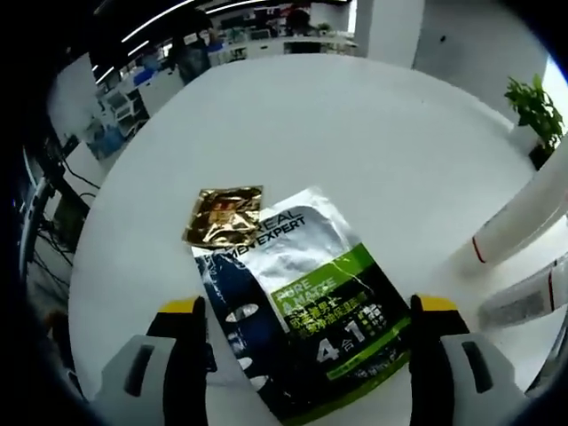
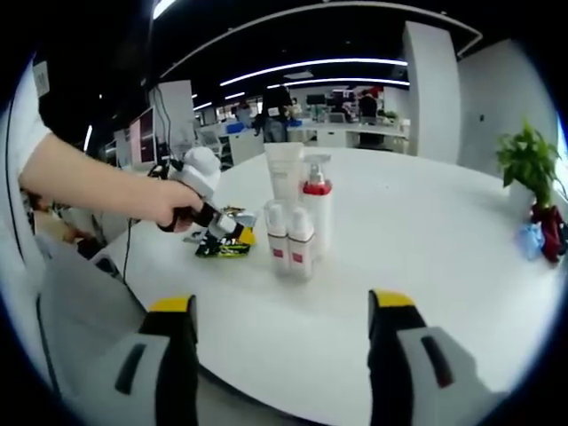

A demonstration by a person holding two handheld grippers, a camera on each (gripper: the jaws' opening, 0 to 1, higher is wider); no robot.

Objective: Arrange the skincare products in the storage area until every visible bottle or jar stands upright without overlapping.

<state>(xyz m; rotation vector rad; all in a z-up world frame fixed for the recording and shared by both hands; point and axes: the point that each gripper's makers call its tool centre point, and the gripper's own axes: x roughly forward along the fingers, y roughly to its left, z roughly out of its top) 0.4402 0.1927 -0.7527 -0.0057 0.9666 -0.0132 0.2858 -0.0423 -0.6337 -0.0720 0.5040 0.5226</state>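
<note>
Lying flat on the white table (image 1: 373,124) is a silver, green and dark sachet (image 1: 311,293), with a small gold sachet (image 1: 224,215) touching its far corner. My left gripper (image 1: 309,311) is open, its yellow-tipped jaws low on either side of the big sachet. Two white bottles (image 1: 519,222) reach in at the right edge. In the right gripper view a tall white tube (image 2: 284,177), a pump bottle with a red collar (image 2: 317,209) and two small red-banded bottles (image 2: 288,238) stand upright together. My right gripper (image 2: 282,306) is open, short of them, holding nothing.
A person's hand (image 2: 169,202) holds the left gripper (image 2: 232,232) over the sachets (image 2: 217,248), left of the bottles. A potted plant (image 2: 531,160) and a red object (image 2: 550,229) sit at the table's far right. Office desks stand beyond.
</note>
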